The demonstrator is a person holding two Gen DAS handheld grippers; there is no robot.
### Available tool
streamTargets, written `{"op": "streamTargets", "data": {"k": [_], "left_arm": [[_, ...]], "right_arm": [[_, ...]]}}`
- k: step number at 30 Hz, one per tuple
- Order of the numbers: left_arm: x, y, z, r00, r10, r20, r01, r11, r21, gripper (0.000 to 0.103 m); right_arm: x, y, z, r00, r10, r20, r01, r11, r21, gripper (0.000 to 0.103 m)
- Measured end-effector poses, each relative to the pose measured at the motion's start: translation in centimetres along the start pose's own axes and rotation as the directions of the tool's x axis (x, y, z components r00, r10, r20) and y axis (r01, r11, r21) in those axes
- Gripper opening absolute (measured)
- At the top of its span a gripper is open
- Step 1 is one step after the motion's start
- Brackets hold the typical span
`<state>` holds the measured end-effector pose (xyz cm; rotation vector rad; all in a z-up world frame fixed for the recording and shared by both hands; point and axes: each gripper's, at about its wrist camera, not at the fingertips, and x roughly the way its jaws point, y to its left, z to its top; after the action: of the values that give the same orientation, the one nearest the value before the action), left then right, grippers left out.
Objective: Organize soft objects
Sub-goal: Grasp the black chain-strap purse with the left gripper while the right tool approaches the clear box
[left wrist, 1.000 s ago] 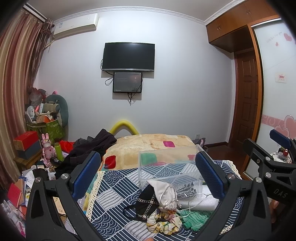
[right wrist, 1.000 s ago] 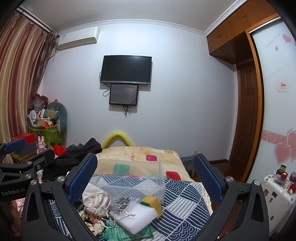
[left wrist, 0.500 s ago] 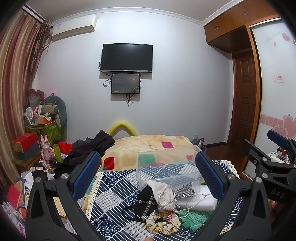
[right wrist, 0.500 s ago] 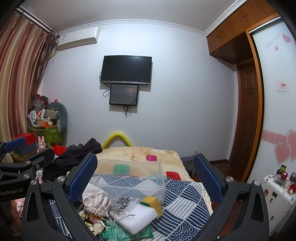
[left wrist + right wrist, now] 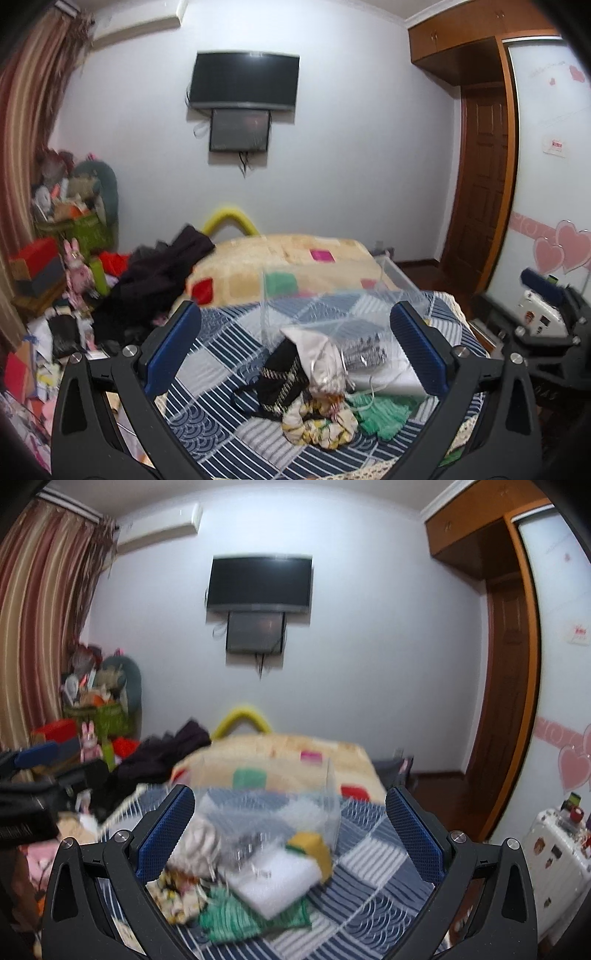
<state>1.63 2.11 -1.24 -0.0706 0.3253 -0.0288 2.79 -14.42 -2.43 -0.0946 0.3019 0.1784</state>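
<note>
A pile of soft things lies on the blue patterned bedspread (image 5: pixel 207 354): a white drawstring pouch (image 5: pixel 319 360), a black bag (image 5: pixel 282 380), a floral scrunchie (image 5: pixel 317 428), a green cloth (image 5: pixel 384 415), a white foam block (image 5: pixel 275 880) and a yellow sponge (image 5: pixel 312 849). A clear plastic box (image 5: pixel 328 306) stands just behind the pile. My left gripper (image 5: pixel 295 350) is open and empty above the pile. My right gripper (image 5: pixel 290 834) is open and empty, also above the pile; its view is blurred.
A beige blanket (image 5: pixel 280 258) with coloured squares and dark clothes (image 5: pixel 159 273) lie further back on the bed. Boxes and toys clutter the floor at left (image 5: pixel 55 266). A wooden door (image 5: pixel 480 192) and a white suitcase (image 5: pixel 554 853) are at right.
Both grippers have moved forward and down toward the pile, which now looks larger. Both views are motion-blurred. Both jaws stay open.
</note>
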Motion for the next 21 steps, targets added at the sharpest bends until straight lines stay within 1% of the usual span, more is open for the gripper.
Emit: {"op": "streamTargets", "data": {"k": [3,4,5,6,7,9,10,14,17,18,21], "left_arm": [[1.2,0.8,-1.0,0.998,-0.046,-0.048,0.044,0.999,-0.032,0.103],[1.6,1.0,-1.5,0.996,-0.064,-0.066,0.061,0.997,-0.047,0.099],[2.1,1.3,-1.9,0.993,-0.081,-0.087,0.076,0.995,-0.062,0.091],[2.5,1.4,-2.5,0.990,-0.091,-0.109,0.084,0.994,-0.073,0.088],[3.0,1.5,-3.0,0.987,-0.091,-0.132,0.081,0.994,-0.077,0.085],[4.3,1.3,-4.3,0.979,-0.079,-0.187,0.069,0.996,-0.063,0.085],[4.9,1.2,-4.8,0.974,-0.078,-0.212,0.066,0.996,-0.061,0.085],[7.1,1.8,-7.4,0.948,-0.103,-0.300,0.076,0.992,-0.099,0.076],[8.3,2.8,-8.5,0.934,-0.098,-0.345,0.061,0.991,-0.116,0.074],[8.7,3.2,-8.9,0.930,-0.092,-0.355,0.052,0.991,-0.122,0.073],[9.8,4.8,-9.4,0.925,-0.073,-0.373,0.019,0.989,-0.145,0.069]], "right_arm": [[1.4,-0.3,-1.9,0.996,0.024,-0.081,-0.024,1.000,-0.005,0.103],[1.6,-0.4,-2.6,0.994,0.030,-0.101,-0.030,1.000,-0.002,0.103],[1.9,-0.6,-3.0,0.992,0.035,-0.120,-0.035,0.999,0.001,0.103],[2.2,-0.8,-3.5,0.989,0.043,-0.143,-0.043,0.999,0.006,0.103],[2.6,-0.9,-3.8,0.986,0.048,-0.160,-0.047,0.999,0.011,0.103],[3.2,-1.5,-4.3,0.979,0.066,-0.192,-0.061,0.998,0.035,0.102],[3.6,-1.8,-4.5,0.976,0.075,-0.204,-0.067,0.997,0.049,0.100],[4.5,-2.5,-5.1,0.966,0.091,-0.243,-0.074,0.994,0.078,0.092],[5.0,-2.6,-5.5,0.959,0.097,-0.265,-0.079,0.994,0.079,0.086],[5.1,-2.6,-5.6,0.957,0.103,-0.271,-0.084,0.993,0.080,0.086],[5.8,-2.0,-5.8,0.952,0.114,-0.284,-0.097,0.993,0.071,0.079]]}}
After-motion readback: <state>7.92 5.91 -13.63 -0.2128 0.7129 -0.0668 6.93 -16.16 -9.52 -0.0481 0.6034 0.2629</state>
